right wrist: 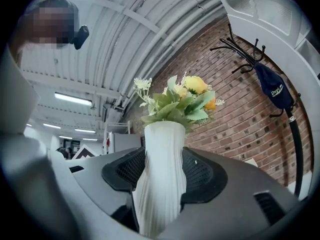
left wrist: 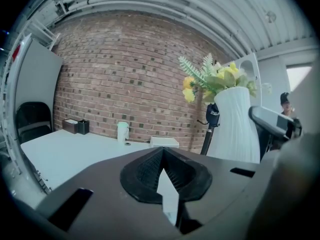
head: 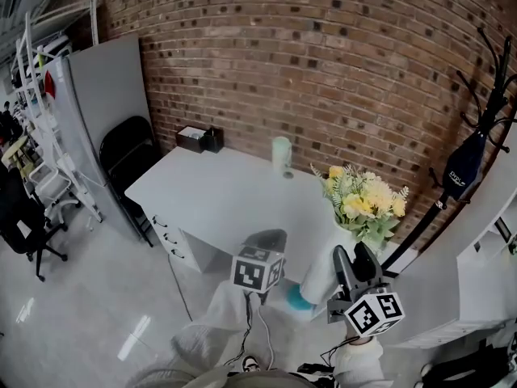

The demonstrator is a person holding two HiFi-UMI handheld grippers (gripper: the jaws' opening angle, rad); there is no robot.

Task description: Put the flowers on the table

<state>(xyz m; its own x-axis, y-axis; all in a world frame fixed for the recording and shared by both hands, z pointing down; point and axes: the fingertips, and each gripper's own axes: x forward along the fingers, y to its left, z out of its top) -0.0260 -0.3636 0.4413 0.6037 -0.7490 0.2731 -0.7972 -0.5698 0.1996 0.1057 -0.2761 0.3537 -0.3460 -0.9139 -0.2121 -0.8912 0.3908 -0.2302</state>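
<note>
Yellow and cream flowers (head: 367, 200) stand in a ribbed white vase (head: 321, 277), held in the air just off the right front corner of the white table (head: 226, 192). My right gripper (head: 354, 267) is shut on the vase's body; in the right gripper view the vase (right wrist: 160, 174) fills the gap between the pads and the flowers (right wrist: 180, 101) rise above it. My left gripper (head: 271, 239) hovers to the vase's left over the table's front edge, shut and holding nothing. From the left gripper (left wrist: 162, 174) the vase (left wrist: 235, 124) stands to the right.
On the table stand a pale cup (head: 281, 156) by the brick wall and a dark box (head: 199, 138) at the far corner. A black chair (head: 125, 148) and a grey panel (head: 105, 95) are at the left. A coat rack with a dark bag (head: 468, 168) and a white cabinet (head: 477, 273) are at the right.
</note>
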